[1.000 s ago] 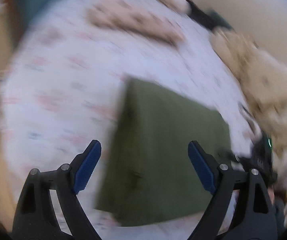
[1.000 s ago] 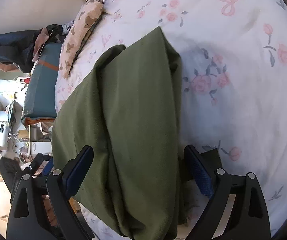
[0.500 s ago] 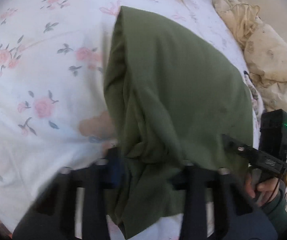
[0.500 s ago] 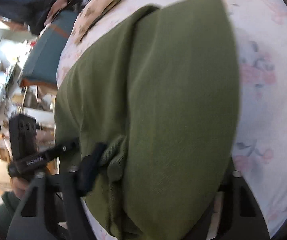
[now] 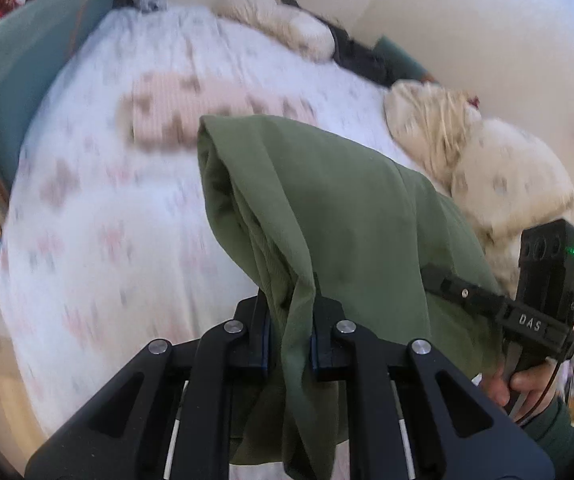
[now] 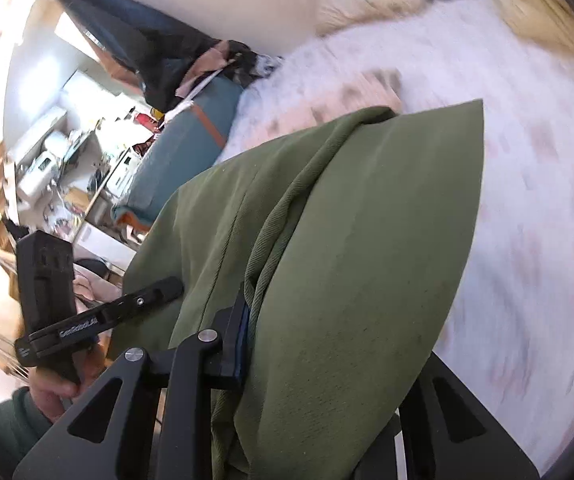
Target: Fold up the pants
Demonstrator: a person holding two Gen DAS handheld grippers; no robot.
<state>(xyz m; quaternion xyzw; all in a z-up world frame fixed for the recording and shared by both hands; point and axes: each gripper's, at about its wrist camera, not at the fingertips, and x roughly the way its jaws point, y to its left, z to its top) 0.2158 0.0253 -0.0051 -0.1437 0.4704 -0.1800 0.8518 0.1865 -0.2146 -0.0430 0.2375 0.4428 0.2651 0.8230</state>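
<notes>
The olive green pants (image 5: 347,220) hang lifted above the floral bed sheet (image 5: 107,240), bunched and folded over. My left gripper (image 5: 290,344) is closing, and its pads press a gathered edge of the cloth. In the right wrist view the pants (image 6: 367,220) drape over my right gripper (image 6: 327,340), which is also closing on them. Its left finger (image 6: 239,332) bears against a ribbed seam and its right finger is hidden under the fabric. Each view shows the other gripper's body held in a hand (image 5: 527,384) at the side.
A pink patterned cloth (image 5: 191,108) lies on the sheet beyond the pants. Cream pillows and a blanket (image 5: 487,168) sit along the wall at the right. A teal cushion (image 5: 15,60) borders the bed's left side. Cluttered shelves (image 6: 67,160) stand past the bed.
Both grippers stood open over the pants lying flat on the bed. They have closed on the near edge and raised it, so the cloth now hangs off the sheet.
</notes>
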